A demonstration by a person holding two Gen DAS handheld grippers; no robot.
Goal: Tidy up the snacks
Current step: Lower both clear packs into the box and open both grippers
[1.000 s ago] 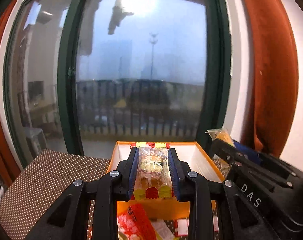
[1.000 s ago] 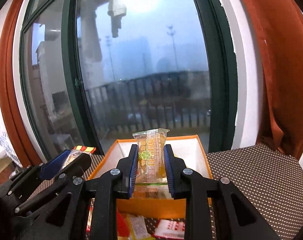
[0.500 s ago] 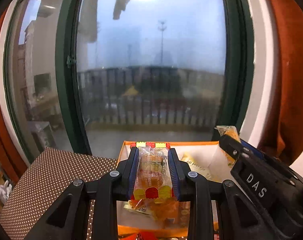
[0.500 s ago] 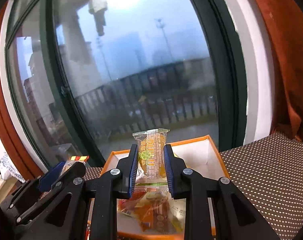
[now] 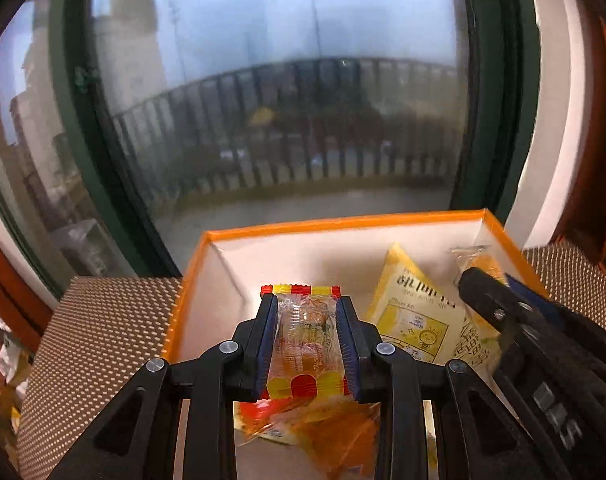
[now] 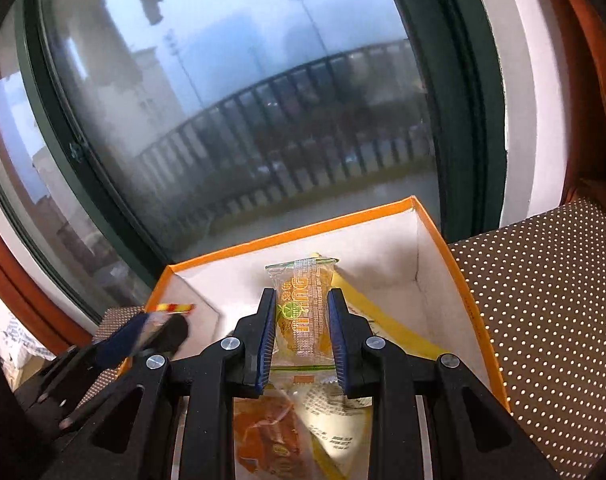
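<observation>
snacks fill more of both views than a second ago: the orange box [image 5: 343,220], then a narrow strip low in each frame with loose packets on the table in front of it, now spreads across the whole lower half, and its white inside shows with packets lying in it. both grippers have come forward over the box, each holding the same packet as before.

in the left wrist view, the left gripper [image 5: 307,344] is clenched on a clear packet with red and yellow scalloped ends [image 5: 303,340], which sits upright between the blue pads at lower centre, over the left part of the box. below it lie orange wrappers [image 5: 335,428], blurred. to the right of centre a yellow packet with printed writing and a little sun face [image 5: 415,312] lies against the white floor. the right gripper [image 5: 503,300] enters from the lower right (it looked smaller and higher earlier).

in the right wrist view, the right gripper [image 6: 301,328] is clamped on a clear packet with an orange-yellow filling and green print [image 6: 303,312], upright at centre over the box [image 6: 459,280]. under it lie an orange wrapper [image 6: 267,432] and a pale yellow one [image 6: 339,420]. the dotted brown tablecloth [image 6: 551,300] shows at right, and the window [image 6: 243,100] fills the upper frame.
</observation>
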